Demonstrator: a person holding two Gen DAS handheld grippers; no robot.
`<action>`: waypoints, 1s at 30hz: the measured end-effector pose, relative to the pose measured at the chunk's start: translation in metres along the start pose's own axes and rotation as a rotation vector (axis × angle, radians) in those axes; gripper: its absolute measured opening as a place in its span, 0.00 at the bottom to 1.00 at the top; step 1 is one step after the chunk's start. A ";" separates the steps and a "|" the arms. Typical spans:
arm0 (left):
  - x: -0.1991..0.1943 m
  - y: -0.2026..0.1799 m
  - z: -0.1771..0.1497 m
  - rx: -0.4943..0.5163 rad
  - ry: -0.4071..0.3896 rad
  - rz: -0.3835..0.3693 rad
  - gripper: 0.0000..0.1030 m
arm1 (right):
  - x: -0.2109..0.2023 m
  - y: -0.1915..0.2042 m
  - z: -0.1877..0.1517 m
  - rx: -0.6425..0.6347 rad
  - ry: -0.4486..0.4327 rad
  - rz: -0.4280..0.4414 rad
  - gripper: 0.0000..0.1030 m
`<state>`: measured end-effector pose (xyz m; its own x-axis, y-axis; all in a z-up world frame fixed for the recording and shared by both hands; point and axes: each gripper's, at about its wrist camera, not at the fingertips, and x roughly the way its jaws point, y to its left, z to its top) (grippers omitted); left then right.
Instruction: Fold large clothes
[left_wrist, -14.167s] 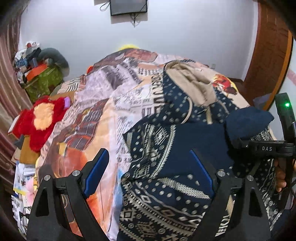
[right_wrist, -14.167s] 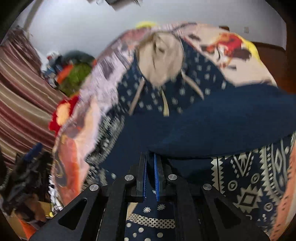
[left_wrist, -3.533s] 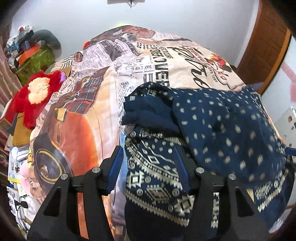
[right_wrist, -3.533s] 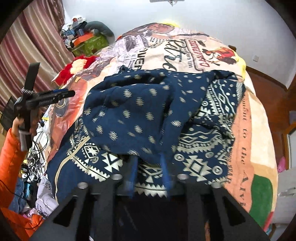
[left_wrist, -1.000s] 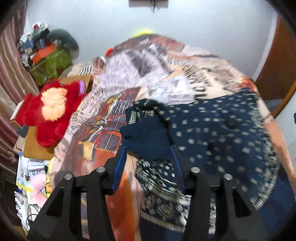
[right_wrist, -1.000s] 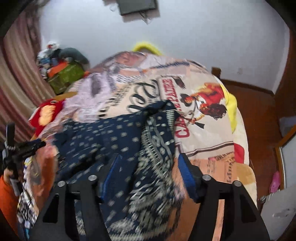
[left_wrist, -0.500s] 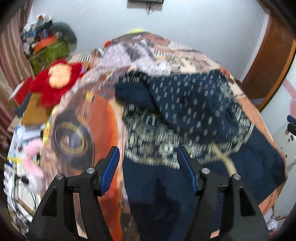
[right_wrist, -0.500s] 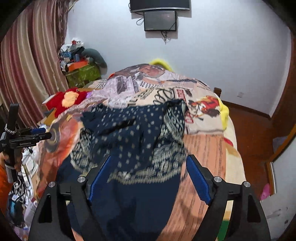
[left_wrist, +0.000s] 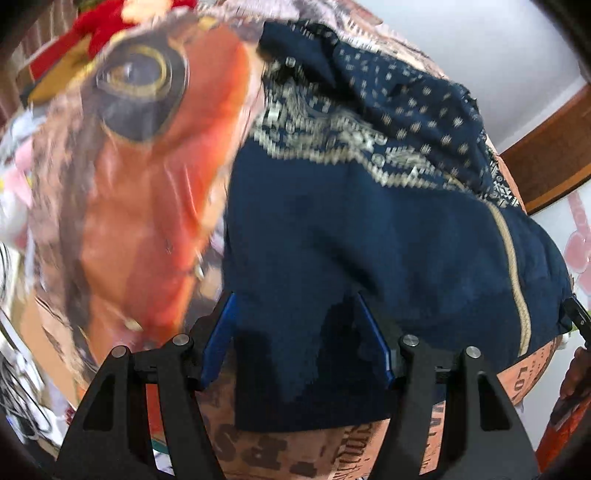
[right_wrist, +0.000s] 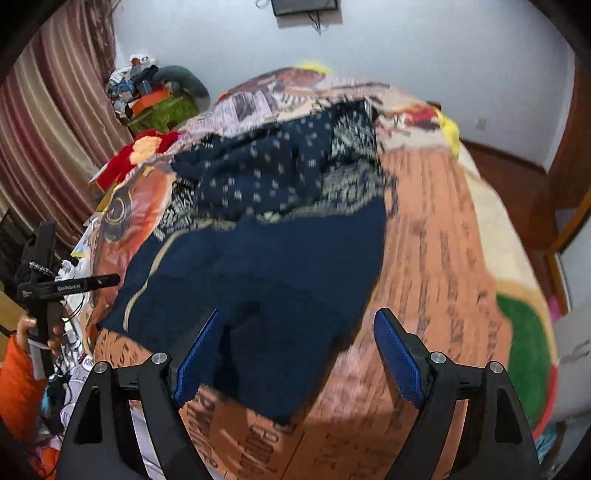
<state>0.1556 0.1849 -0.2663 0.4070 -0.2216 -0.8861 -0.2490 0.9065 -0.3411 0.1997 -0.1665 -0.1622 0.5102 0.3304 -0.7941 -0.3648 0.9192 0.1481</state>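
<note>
On the far left of the room hangs a striped curtain (right_wrist: 48, 122), and in front of it a pile of clutter with a red plush toy (right_wrist: 129, 155) at the bed's edge. The bed (right_wrist: 461, 258) itself is covered by a printed spread with a big orange car picture.

The left hand-held gripper (left_wrist: 299, 332) is low over the near edge of the bed, its blue-padded fingers apart, with the plain dark hem of the garment (left_wrist: 369, 221) lying between and just beyond them; nothing is pinched. From the right wrist view this same tool shows at the left margin, gripped by a hand in an orange sleeve.

In the middle of the bed lies the garment, a large navy piece with a dotted and banded pattern. Its far, patterned part is heaped and doubled over itself, while the plain navy part nearer the cameras spreads toward the foot of the bed with a pale cord or trim running along one side.

The right hand-held gripper (right_wrist: 295, 354) hovers above the near right corner of the cloth, fingers wide apart, holding nothing.

Judging by the lie of the cloth, the folding is partway: some layers are turned over, but the bundle is loose and uneven. The near plain section appears yet to be brought up, and the edges squared.
</note>
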 end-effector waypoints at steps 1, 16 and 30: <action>0.003 0.001 -0.002 -0.013 0.007 -0.010 0.62 | -0.001 0.001 -0.002 -0.003 -0.010 0.001 0.80; 0.017 -0.009 -0.002 -0.005 0.039 -0.066 0.08 | 0.006 -0.003 0.006 0.059 -0.041 0.096 0.17; -0.087 -0.054 0.085 0.099 -0.272 -0.123 0.07 | -0.003 -0.004 0.077 0.045 -0.166 0.161 0.12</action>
<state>0.2085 0.1858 -0.1446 0.6527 -0.2398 -0.7187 -0.1015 0.9124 -0.3965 0.2592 -0.1552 -0.1149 0.5704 0.5010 -0.6509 -0.4184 0.8591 0.2946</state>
